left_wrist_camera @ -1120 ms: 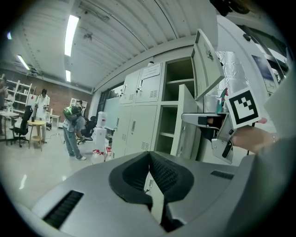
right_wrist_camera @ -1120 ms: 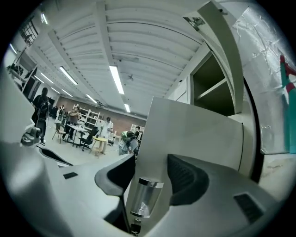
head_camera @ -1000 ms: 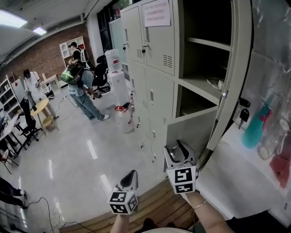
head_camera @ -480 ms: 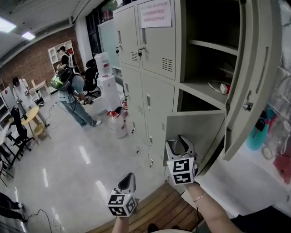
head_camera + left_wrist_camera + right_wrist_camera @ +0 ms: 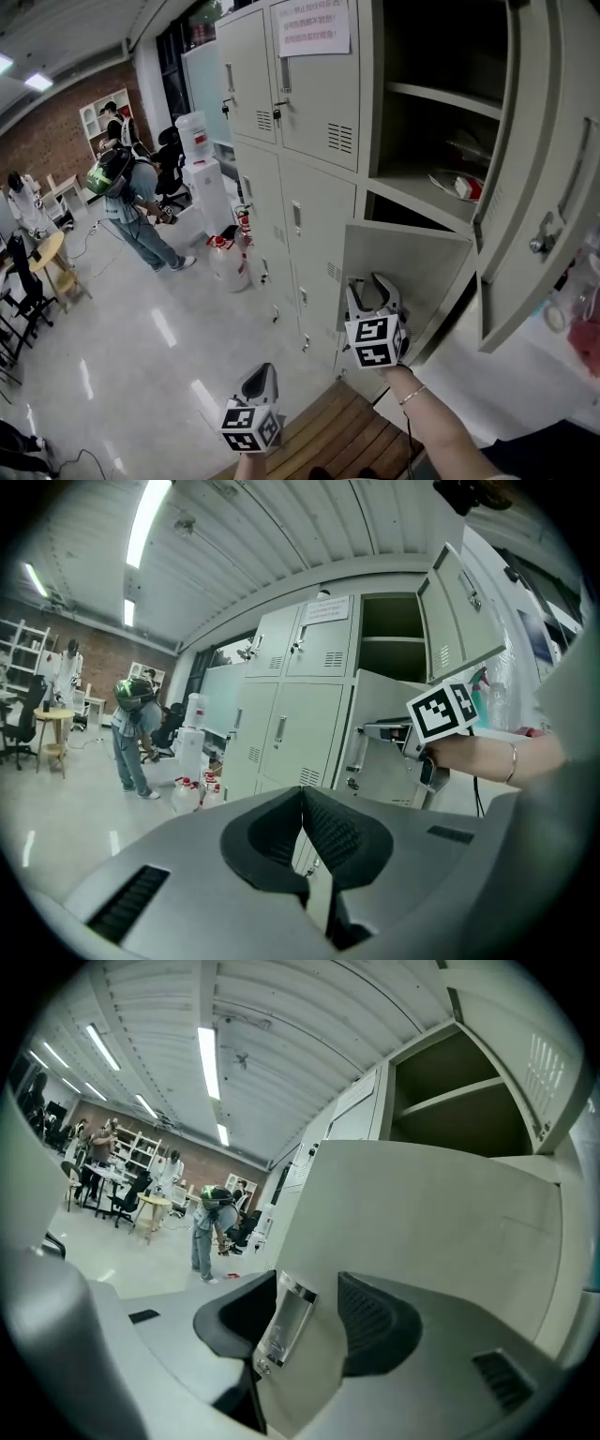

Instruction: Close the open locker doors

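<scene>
Head view: lower door (image 5: 405,267) hanging half open off the lockers (image 5: 314,103), right gripper (image 5: 374,292) right at its free edge, upper door (image 5: 536,187) swung wide above. Easy to bump an arm on that upper one while shoving the lower shut. Left gripper view: left gripper (image 5: 305,803) clenched on nothing, well apart from the lockers, so no backup against a rebound. Right gripper view: jaws released, just been closing in, door edge and handle (image 5: 284,1321) between the pads but not pinched. Could snag that handle or lose the edge by pushing too fast, then get a bounce back open.
</scene>
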The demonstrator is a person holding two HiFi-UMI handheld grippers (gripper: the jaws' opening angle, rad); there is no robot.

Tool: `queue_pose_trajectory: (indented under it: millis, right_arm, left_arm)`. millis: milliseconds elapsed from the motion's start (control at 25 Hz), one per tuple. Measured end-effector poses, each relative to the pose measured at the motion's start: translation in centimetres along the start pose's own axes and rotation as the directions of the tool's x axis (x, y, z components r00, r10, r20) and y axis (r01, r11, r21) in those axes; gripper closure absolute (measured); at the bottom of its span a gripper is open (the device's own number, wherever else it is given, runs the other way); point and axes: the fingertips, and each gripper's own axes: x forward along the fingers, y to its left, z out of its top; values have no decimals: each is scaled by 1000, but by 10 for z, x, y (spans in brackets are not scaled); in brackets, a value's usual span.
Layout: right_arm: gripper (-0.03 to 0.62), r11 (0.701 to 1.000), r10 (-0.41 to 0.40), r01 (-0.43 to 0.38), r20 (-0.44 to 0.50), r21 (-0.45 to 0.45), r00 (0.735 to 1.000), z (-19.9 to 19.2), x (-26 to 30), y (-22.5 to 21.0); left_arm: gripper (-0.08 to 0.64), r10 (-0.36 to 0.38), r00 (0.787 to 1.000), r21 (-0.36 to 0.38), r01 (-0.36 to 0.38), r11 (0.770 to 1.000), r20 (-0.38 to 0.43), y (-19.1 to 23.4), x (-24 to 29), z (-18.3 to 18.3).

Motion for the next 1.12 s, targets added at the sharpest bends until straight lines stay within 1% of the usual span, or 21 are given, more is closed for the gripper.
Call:
queue_pose_trajectory:
  millis: [160, 480, 920, 1120]
  right_arm:
    - [403, 1000, -30, 30, -29, 4, 999, -9, 16, -13]
    - [403, 998, -70, 70, -87, -4, 994, -24, 32, -31]
    - [403, 996, -69, 78, -159, 50, 985, -44, 53, -57]
    - [403, 994, -73, 89, -201, 69, 977, -61, 64, -65]
  left_arm:
    - [538, -15, 1000, -6, 15, 1000, -10, 0, 12, -2]
    - [538, -35, 999, -23, 35, 999, -25, 0, 17, -12]
    - [539, -30, 999, -29, 29, 999, -35, 8, 19, -13]
    - [538, -34, 999, -30, 33, 999, -38, 8, 24, -15]
